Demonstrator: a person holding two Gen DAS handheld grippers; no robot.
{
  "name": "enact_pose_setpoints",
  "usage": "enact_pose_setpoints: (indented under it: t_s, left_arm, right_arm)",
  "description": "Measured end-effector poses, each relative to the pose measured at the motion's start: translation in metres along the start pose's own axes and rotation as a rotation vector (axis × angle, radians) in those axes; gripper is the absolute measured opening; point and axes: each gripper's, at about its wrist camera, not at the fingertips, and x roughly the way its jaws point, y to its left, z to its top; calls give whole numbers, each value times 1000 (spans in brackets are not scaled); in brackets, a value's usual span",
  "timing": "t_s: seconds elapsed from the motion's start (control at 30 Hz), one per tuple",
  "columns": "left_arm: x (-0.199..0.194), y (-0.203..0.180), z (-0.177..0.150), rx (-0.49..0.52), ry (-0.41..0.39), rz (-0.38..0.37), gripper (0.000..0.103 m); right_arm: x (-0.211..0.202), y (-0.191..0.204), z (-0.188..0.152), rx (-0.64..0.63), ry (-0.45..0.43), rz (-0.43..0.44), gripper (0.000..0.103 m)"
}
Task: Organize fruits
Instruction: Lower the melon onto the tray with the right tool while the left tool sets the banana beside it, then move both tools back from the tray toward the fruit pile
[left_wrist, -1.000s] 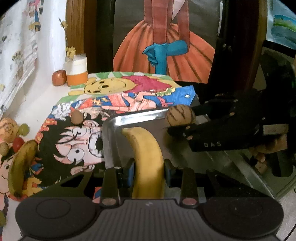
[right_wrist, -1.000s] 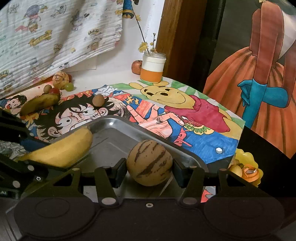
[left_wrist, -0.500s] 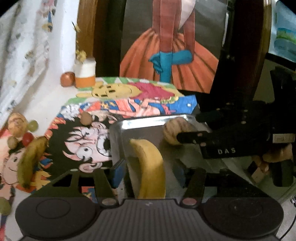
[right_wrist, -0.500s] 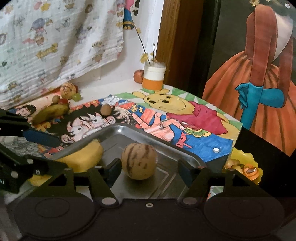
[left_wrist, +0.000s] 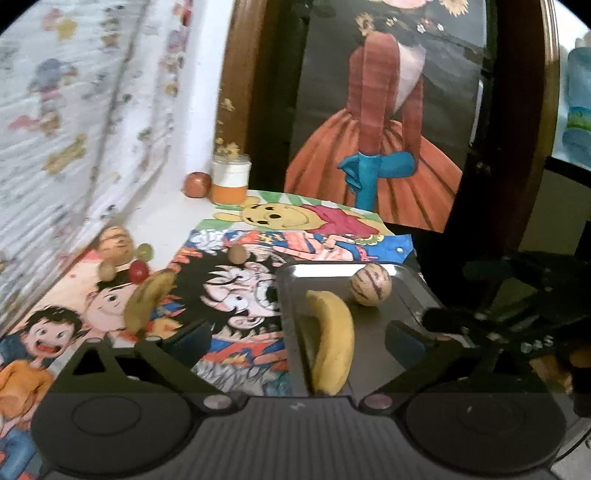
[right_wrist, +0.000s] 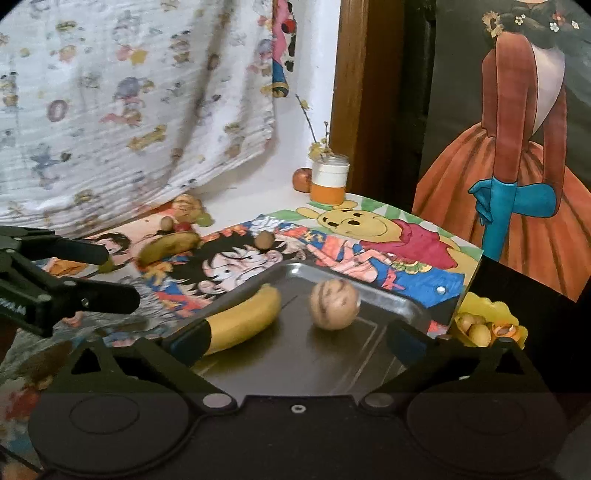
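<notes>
A yellow banana (left_wrist: 332, 350) and a round striped melon (left_wrist: 370, 284) lie in a metal tray (left_wrist: 399, 325); both also show in the right wrist view, the banana (right_wrist: 243, 317) left of the melon (right_wrist: 334, 302) on the tray (right_wrist: 332, 362). My left gripper (left_wrist: 295, 339) is open and empty, raised over the tray's left rim. My right gripper (right_wrist: 295, 339) is open and empty, above the tray's near side. A greenish banana (left_wrist: 147, 299), a second striped melon (left_wrist: 114, 242), a red fruit (left_wrist: 139, 270), a green grape (left_wrist: 145, 250) and small brown fruits (left_wrist: 237, 254) lie on the cartoon mat.
An orange-and-white jar (left_wrist: 229, 182) with dried flowers and an apple (left_wrist: 197, 184) stand at the back by the wall. A yellow bowl (right_wrist: 487, 325) with small fruits sits beyond the table's right edge. A printed cloth hangs at the left.
Both grippers opened and let go: the banana and the striped melon now lie free in the tray. Both grippers pulled back and up from the tray.
</notes>
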Motion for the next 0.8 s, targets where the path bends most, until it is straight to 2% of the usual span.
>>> enact_pose_setpoints:
  t_s: [0.37, 0.8]
  left_arm:
    - [-47, 16, -37, -27, 13, 38, 103]
    - [-82, 56, -70, -59, 47, 110, 103]
  right_arm:
    - [-41, 35, -34, 83, 84, 24, 102]
    - [-55, 79, -61, 110, 205, 58, 102]
